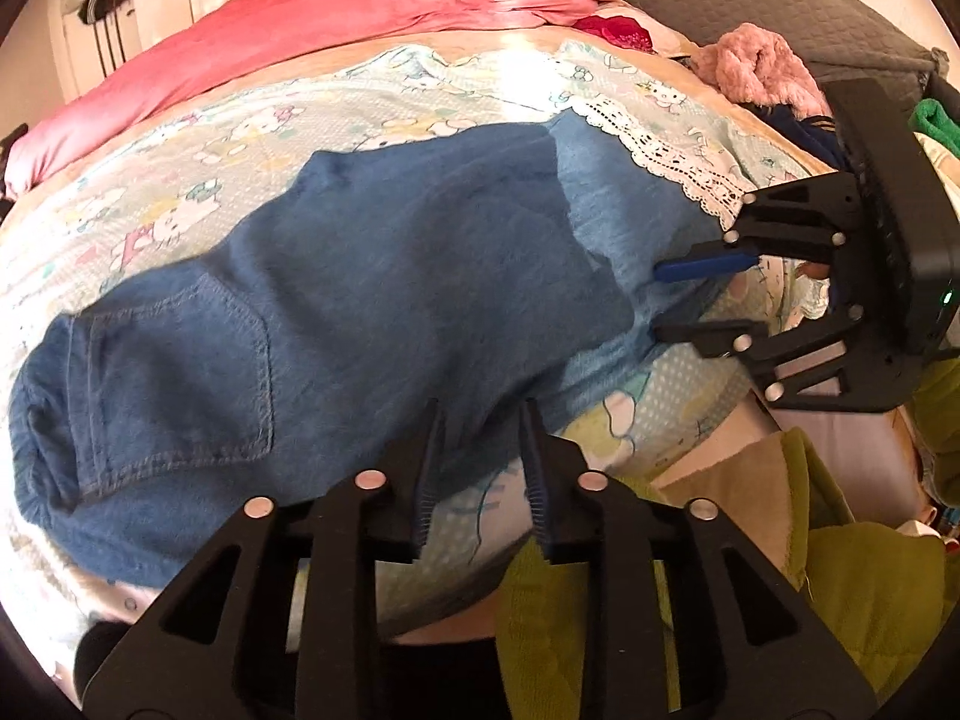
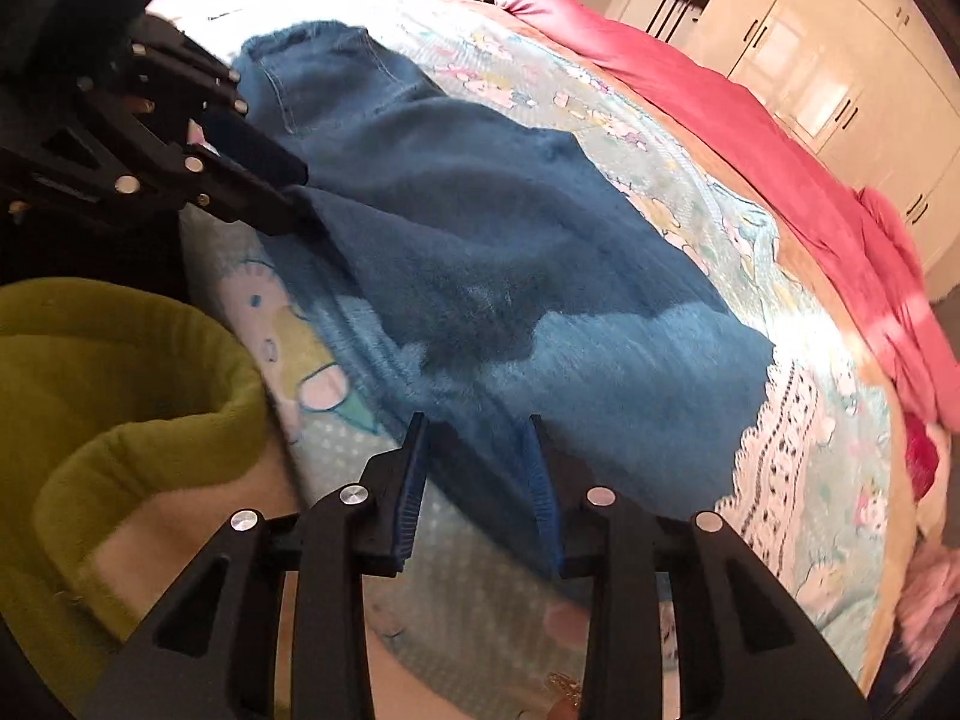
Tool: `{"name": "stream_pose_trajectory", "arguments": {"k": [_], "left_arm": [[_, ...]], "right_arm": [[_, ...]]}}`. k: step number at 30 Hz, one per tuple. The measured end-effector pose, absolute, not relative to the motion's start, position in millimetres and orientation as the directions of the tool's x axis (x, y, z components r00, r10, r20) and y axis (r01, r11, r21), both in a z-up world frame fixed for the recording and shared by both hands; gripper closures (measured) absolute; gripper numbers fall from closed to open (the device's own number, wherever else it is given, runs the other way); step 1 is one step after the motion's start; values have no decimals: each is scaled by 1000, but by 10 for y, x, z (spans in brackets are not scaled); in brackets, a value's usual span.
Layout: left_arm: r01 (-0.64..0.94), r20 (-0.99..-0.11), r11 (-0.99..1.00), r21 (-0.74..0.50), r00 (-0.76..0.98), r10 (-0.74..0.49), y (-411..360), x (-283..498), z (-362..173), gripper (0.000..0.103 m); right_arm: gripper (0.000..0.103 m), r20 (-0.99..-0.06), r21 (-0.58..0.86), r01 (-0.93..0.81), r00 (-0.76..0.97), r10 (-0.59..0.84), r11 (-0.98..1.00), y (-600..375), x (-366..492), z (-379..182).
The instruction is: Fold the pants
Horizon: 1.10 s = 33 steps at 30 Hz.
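Both grippers (image 1: 480, 414) (image 2: 477, 426) angled onto pants (image 1: 360, 276)

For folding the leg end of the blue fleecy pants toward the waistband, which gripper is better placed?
Right, probably. The right gripper sits open over the blue fleecy pants near their lighter leg end; the left gripper is nearer the stitched back pocket.

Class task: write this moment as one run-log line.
pants: folded on bed sheet | left gripper: open at near edge | right gripper: open at leg end
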State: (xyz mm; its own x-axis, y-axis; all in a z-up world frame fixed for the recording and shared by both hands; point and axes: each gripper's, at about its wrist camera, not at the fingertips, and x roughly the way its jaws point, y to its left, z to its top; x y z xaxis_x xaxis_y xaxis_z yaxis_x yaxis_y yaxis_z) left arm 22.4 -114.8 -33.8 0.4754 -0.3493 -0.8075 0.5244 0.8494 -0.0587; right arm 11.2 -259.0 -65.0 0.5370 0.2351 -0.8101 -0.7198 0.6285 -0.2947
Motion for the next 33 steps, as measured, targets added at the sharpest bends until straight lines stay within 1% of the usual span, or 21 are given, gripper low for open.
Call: {"name": "stream_pose_trajectory", "arguments": {"k": [2,3,4,6,8,13,15,16,18,20,22,23,24,25,26,27,29,31,32,33], "left_arm": [[519,-811,853,-54,476,-340,-1185,294,-381,85],[515,-816,856,-45,475,-329,-1195,327,-415,99],[515,-821,856,-46,469,-327,-1193,341,-433,103],[533,-828,843,-69,441,-346,-1154,310,-424,103],[558,-822,829,-36,455,-343,-1147,226,-378,103],[568,-846,822,-40,419,-331,-1155,232,-468,103],[571,-845,819,-55,410,-342,-1113,205,-457,99],[568,-839,819,-80,406,-363,-1066,191,-423,96],[542,-815,833,-114,428,-390,-890,158,-304,76],[468,-793,878,-98,496,-353,-639,165,-159,75],[379,-771,920,-102,555,-314,-380,201,-44,67],[322,-762,941,-105,581,-284,-233,236,1,58],[241,-754,965,-104,613,-235,-41,289,45,44],[180,-750,979,-95,634,-189,80,331,63,37],[106,-746,992,-63,656,-117,188,371,83,28],[35,-737,999,-17,675,-36,281,428,96,24],[-24,-738,1000,7,674,21,379,559,68,19],[-75,-786,997,-8,616,40,449,788,-71,19],[-85,-810,996,-28,586,27,465,893,-167,28],[-86,-815,996,-20,578,34,455,934,-218,61]], "right_arm": [[94,-822,-246,-731,505,262,636,-2617,197,-648],[99,-826,-225,-733,493,273,642,-2636,217,-631],[99,-831,-195,-741,472,293,642,-2669,228,-599],[100,-829,-172,-756,457,321,632,-2709,202,-551],[101,-832,-152,-772,437,341,617,-2750,151,-532],[101,-846,-139,-768,420,328,626,-2734,158,-658],[99,-846,-110,-768,406,347,631,-2770,162,-612],[97,-844,-95,-767,399,357,634,-2813,138,-585],[97,-836,-60,-761,393,384,646,-2904,102,-495],[90,-800,-27,-736,422,427,677,-3065,84,-334],[74,-767,-9,-695,465,441,719,-3202,108,-212],[70,-754,-9,-670,492,435,742,-3269,136,-169],[68,-746,-3,-648,509,429,762,-3322,180,-139],[67,-742,5,-620,524,419,784,-3385,233,-121],[66,-742,9,-591,537,401,807,-3444,289,-115],[64,-745,17,-565,543,388,825,-3505,338,-114],[58,-755,32,-531,542,369,847,-3566,421,-138],[52,-776,38,-507,528,345,861,-3582,483,-189],[51,-788,43,-500,515,337,865,-3590,519,-238],[50,-801,42,-491,504,323,870,-3608,523,-285]]}}
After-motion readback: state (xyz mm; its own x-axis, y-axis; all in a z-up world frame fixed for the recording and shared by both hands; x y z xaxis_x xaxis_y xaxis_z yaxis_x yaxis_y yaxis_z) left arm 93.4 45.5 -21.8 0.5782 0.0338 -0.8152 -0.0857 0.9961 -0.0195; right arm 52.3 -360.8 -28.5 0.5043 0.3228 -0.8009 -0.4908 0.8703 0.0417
